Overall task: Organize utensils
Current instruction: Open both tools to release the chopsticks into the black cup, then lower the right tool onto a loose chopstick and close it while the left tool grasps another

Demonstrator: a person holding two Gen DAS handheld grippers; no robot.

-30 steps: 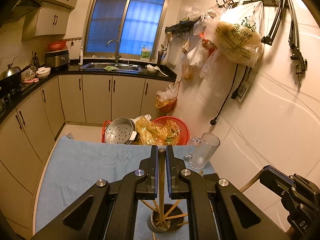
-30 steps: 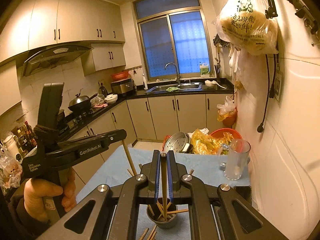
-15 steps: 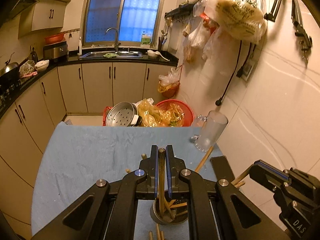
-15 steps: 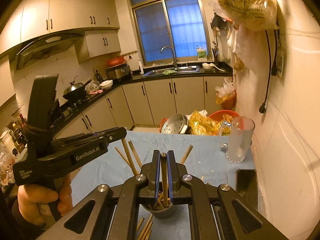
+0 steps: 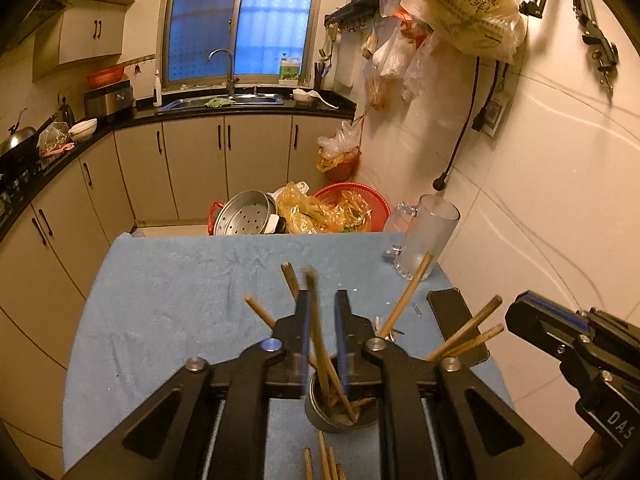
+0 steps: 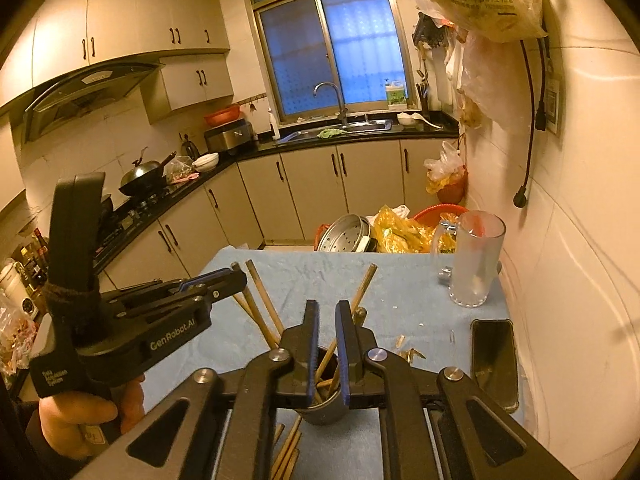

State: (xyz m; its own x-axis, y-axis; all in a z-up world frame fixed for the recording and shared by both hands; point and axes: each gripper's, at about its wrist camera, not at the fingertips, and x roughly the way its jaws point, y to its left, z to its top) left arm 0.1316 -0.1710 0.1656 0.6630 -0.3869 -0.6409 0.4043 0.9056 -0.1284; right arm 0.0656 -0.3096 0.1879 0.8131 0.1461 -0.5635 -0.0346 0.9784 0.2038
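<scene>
Two claws of mine hang over the same metal cup (image 5: 340,410), and both have their jaws parted. In my left claw (image 5: 323,300) a blurred chopstick (image 5: 318,332) leans against the left jaw with a gap on its other side, its lower end down in the cup. My right claw (image 6: 325,312) grips nothing; between its jaws I see the cup (image 6: 322,410) straight below, with chopsticks (image 6: 260,300) fanning out of it at all angles. More chopsticks (image 5: 324,458) lie flat on the blue cloth (image 5: 168,300) just beside the cup. Further out on the cloth stand a frosted glass mug (image 6: 474,260) and, nearer the wall, a dark phone (image 6: 492,360) lying flat.
</scene>
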